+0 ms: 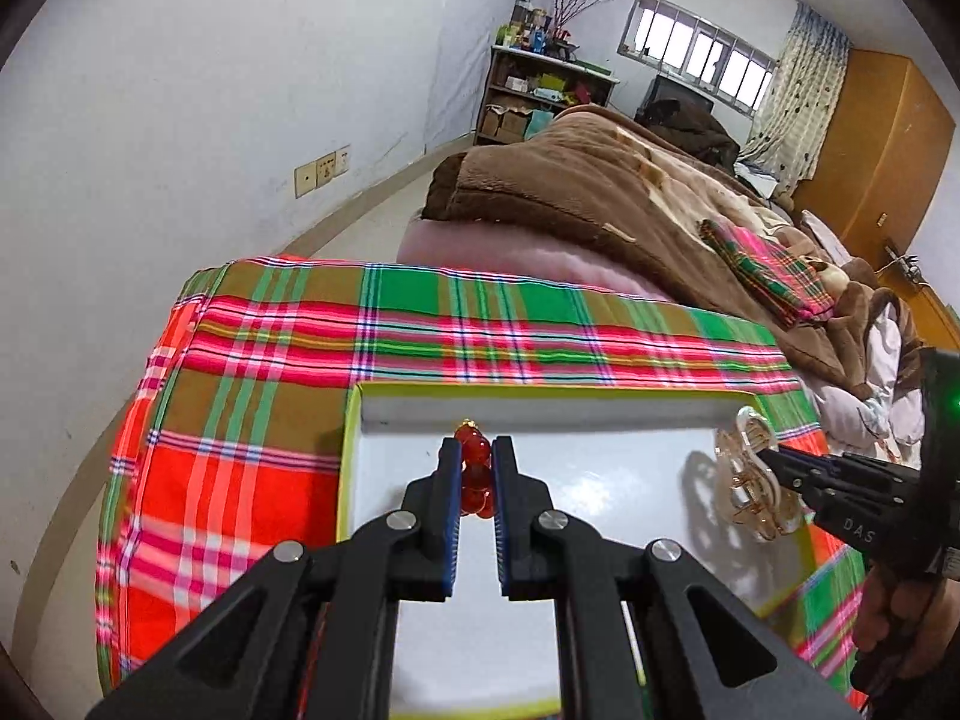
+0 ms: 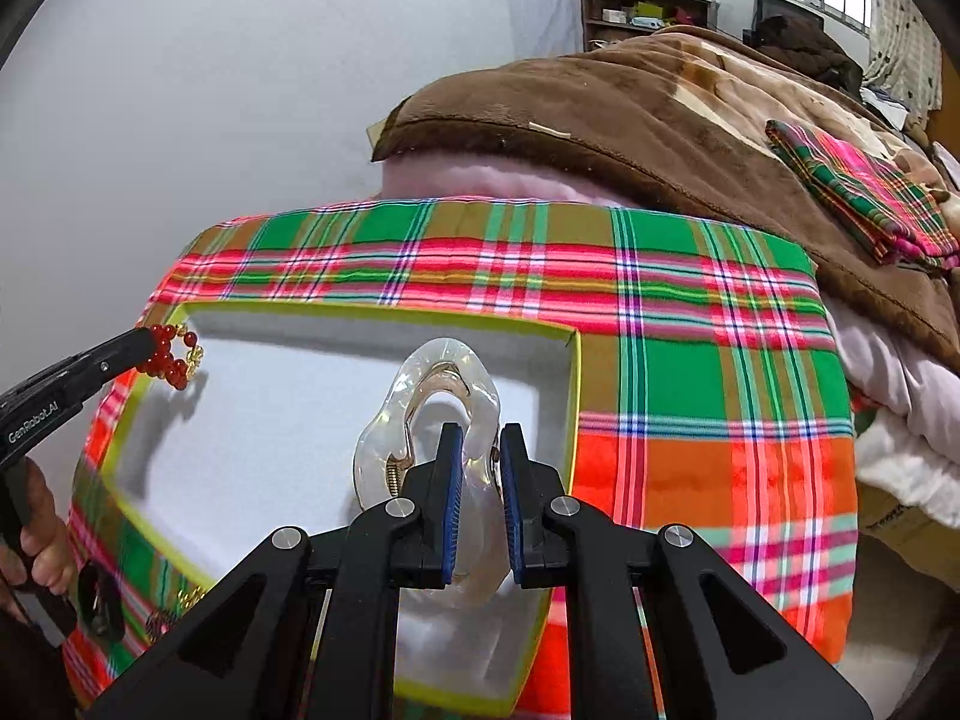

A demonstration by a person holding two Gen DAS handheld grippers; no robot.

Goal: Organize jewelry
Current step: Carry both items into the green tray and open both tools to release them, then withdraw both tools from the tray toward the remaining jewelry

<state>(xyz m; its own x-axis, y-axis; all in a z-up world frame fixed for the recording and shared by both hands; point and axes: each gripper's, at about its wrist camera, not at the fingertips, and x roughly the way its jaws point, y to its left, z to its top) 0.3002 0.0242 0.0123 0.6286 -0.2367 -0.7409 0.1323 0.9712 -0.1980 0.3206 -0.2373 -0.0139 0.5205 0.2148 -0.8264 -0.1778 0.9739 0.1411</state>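
Left fingers [image 1: 477,468] clamp half-hidden red bead bracelet [image 1: 474,450]; right fingers [image 2: 480,456] clamp clear hair claw [image 2: 438,396].

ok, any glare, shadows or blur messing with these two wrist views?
Left wrist: windows blown out, sheen on the white tray, clear hair clip throws a sharp shadow, plaid edges bowed by the fisheye. Right wrist: red bead bracelet shadowed on the tray wall, foreground sharp, no motion blur.
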